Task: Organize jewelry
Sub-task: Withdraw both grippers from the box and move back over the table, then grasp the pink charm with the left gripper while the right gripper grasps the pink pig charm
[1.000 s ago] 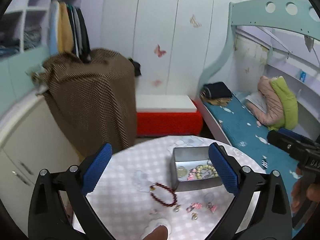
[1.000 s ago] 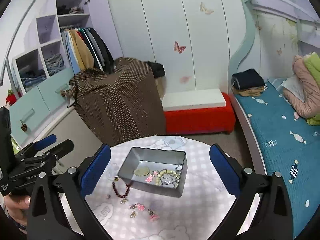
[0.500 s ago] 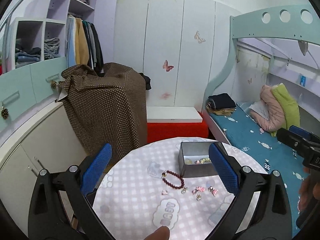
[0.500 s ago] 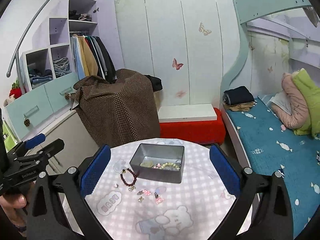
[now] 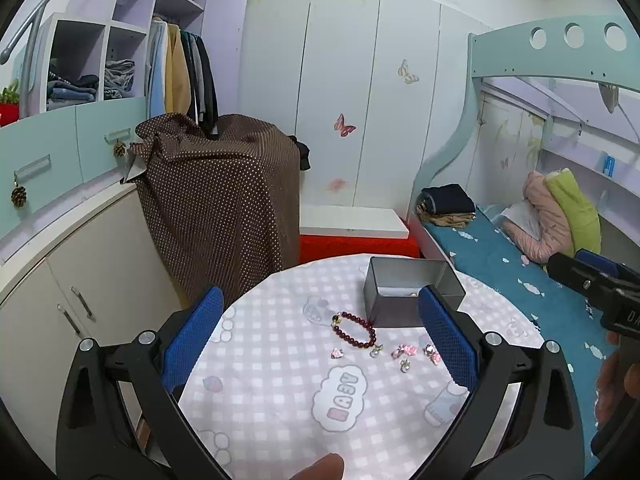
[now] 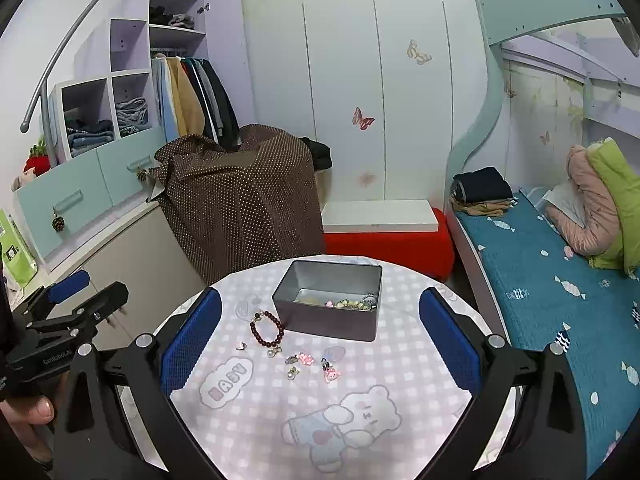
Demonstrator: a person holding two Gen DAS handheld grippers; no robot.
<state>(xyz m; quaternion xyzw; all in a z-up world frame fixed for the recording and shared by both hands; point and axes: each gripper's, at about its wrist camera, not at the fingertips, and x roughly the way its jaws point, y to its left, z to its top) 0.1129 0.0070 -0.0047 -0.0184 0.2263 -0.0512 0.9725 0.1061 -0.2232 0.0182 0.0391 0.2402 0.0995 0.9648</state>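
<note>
**Both grippers hanging wide open above the table, jewelry half sorted**

Left wrist view: the left gripper point(image 5: 320, 336) has its two blue-padded fingers point(image 5: 192, 336) spread wide with nothing between them, held up over the round table point(image 5: 280, 392) with its pink checked cloth. One grey metal tin point(image 5: 408, 294) sits at the far side. One dark red bead bracelet point(image 5: 355, 329) lies just beside the tin's near left corner. In front of it I count about five small charms or earrings point(image 5: 404, 351) scattered loose on the cloth, a couple pink; they're too small to name properly. The right gripper point(image 5: 592, 284) pokes in from the right edge with a hand point(image 5: 616, 376) below it.

Right wrist view: the right gripper point(image 6: 320, 340), fingers also wide apart, empty. Same one tin point(image 6: 332, 316), and here you can see a few pieces already lying inside, including a beaded one. One bracelet point(image 6: 267, 328) at the tin's left, roughly five little bits point(image 6: 306, 359) in front. Left gripper point(image 6: 76, 300) is at the left edge.

Versus half a second ago: both cameras have pulled back and up, so the table looks flatter and less of the tin's inside shows. Nothing on the table has shifted.
</note>
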